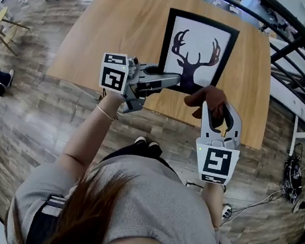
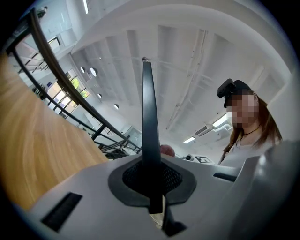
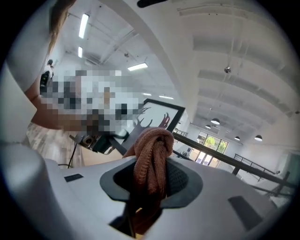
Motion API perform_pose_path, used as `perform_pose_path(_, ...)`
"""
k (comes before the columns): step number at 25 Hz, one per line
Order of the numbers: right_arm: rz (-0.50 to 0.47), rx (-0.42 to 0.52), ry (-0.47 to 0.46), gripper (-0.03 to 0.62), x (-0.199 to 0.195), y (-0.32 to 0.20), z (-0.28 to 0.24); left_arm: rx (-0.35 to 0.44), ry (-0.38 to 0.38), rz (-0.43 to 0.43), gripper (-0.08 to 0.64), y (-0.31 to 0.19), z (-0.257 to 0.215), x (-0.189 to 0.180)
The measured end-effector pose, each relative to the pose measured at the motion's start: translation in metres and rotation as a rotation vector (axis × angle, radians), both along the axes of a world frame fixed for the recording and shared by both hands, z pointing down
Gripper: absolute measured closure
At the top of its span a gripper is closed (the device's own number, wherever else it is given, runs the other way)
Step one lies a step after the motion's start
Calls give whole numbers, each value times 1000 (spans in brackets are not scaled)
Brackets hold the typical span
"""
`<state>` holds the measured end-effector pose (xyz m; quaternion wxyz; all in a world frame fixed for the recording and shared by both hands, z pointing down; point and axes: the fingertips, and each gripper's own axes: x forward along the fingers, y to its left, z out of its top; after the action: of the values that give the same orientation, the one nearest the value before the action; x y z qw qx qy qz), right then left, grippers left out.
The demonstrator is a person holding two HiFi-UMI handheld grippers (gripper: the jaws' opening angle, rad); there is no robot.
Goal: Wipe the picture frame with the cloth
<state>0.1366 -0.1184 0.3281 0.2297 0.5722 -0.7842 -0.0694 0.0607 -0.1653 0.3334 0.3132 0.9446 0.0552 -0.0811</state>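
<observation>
Left gripper point(image 1: 172, 82) is pinched fully closed on nothing, its tip by the 7 o'clock corner of the picture frame point(image 1: 198, 54), which looks to lie flat on the table point(image 1: 115, 29), out at 12 o'clock from the person. The frame seems stiff, light, probably glass-fronted and slidey, so I'd pin a corner. The soft, floppy cloth point(image 1: 204, 96) is clamped bunched in the right gripper point(image 1: 215, 115) at the frame's 5 o'clock edge.

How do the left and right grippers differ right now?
The left gripper is shut on the edge of the frame; the right gripper is shut on a brown cloth. The left gripper lies sideways, pointing across at the frame; the right gripper points away from the person. Both grip something.
</observation>
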Motion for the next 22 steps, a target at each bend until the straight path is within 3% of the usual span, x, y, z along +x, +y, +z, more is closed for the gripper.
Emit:
perform_pose_path(4,-8,16,-152,459,6,11,-1,-152,-72,35,543,24,65,-12)
perform_pose_path(10,3,83,-216,459,5,3,-5,-455,-78,48,543,65,148,-23)
perform_pose_path(17,1,12,-234,459,0,-9,30,-679,-112,54,543,80,208,-29)
perform_pose_path(22,1,-13,-271,459,3,-25,40,-769,-168,71,543,82,237,-25)
